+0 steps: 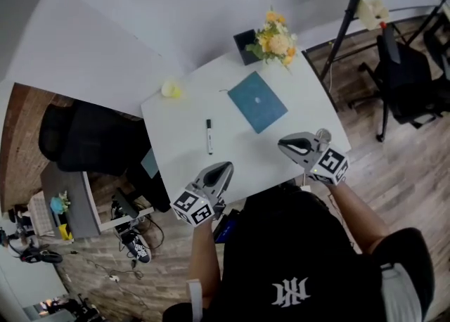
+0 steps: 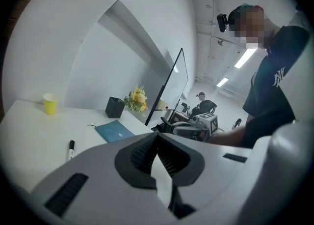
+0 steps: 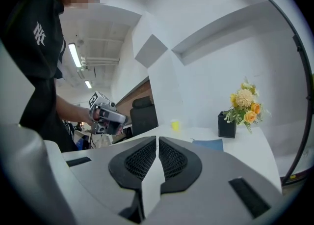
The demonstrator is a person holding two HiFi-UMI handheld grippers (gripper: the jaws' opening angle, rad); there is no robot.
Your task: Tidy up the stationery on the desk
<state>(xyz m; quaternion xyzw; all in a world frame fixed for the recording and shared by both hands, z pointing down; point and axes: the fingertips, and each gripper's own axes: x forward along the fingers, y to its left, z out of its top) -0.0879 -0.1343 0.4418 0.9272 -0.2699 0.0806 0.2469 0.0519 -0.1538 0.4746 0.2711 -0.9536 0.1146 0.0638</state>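
A black marker [image 1: 209, 136] lies on the white desk [image 1: 183, 113], left of a blue notebook [image 1: 257, 100]. A black pen holder [image 1: 245, 45] stands at the far edge beside yellow flowers [image 1: 275, 39]. My left gripper [image 1: 226, 167] hovers shut and empty over the desk's near edge, a short way in front of the marker. My right gripper [image 1: 281, 143] is shut and empty near the front right corner. The left gripper view shows its closed jaws, the left gripper [image 2: 157, 140], the marker [image 2: 71, 148] and the notebook [image 2: 114, 130]. In the right gripper view the right gripper [image 3: 157, 143] faces the pen holder [image 3: 227, 125].
A yellow cup [image 1: 171, 89] sits at the desk's far left corner. A black chair [image 1: 88, 138] stands left of the desk, and another chair [image 1: 404, 78] with a stand pole [image 1: 344, 22] to the right. Cluttered floor and shelves lie at lower left.
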